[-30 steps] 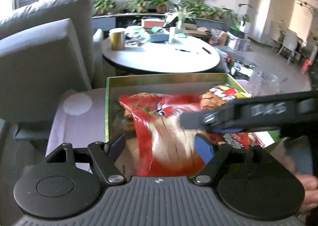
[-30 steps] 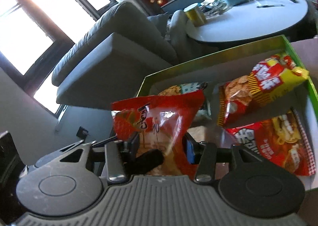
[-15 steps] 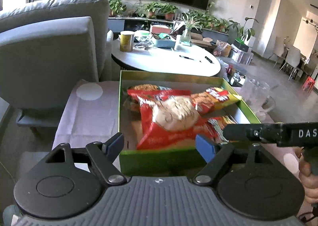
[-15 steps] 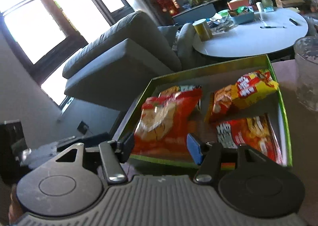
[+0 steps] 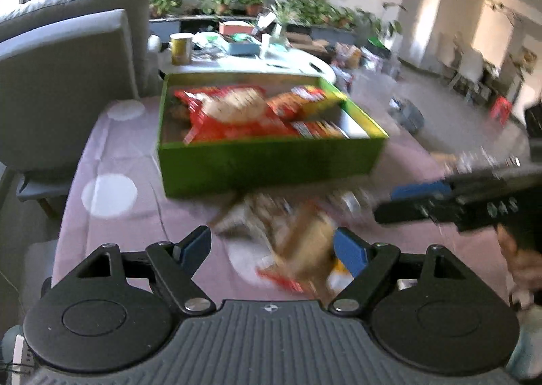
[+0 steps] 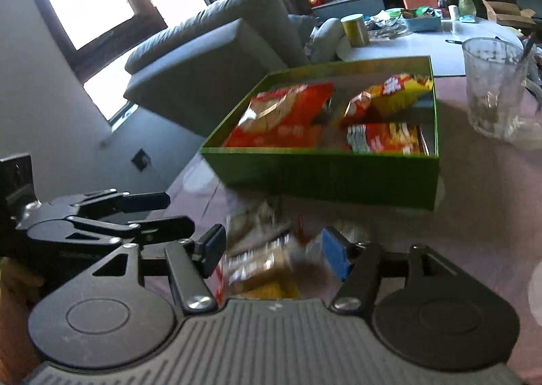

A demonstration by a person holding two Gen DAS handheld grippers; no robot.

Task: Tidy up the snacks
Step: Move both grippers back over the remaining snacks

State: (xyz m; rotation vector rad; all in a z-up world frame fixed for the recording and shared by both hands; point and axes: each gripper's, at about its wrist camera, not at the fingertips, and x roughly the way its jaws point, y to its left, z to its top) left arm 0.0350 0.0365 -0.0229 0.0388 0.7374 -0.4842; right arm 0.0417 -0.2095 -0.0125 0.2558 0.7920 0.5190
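A green box [image 5: 271, 161] [image 6: 325, 171] stands on the pink tablecloth and holds a large red snack bag [image 5: 233, 114] [image 6: 281, 120], a yellow-red bag [image 5: 305, 100] [image 6: 389, 97] and a red bag [image 5: 318, 129] [image 6: 386, 139]. In front of the box lies a blurred pile of loose snack packets [image 5: 291, 239] [image 6: 264, 256]. My left gripper [image 5: 271, 246] is open and empty over the pile. My right gripper [image 6: 271, 249] is open and empty over the same pile, and shows at the right in the left wrist view [image 5: 440, 202]. The left gripper shows at the left in the right wrist view [image 6: 135, 212].
A clear glass mug [image 6: 494, 86] stands right of the box. A grey sofa [image 5: 61, 80] is at the left. A round white table [image 5: 271, 59] with a yellow can [image 5: 181, 47] and clutter is behind the box.
Both grippers have let go of the large red bag, which now lies in the box. Both have pulled back and down to the loose packets in front of the box.
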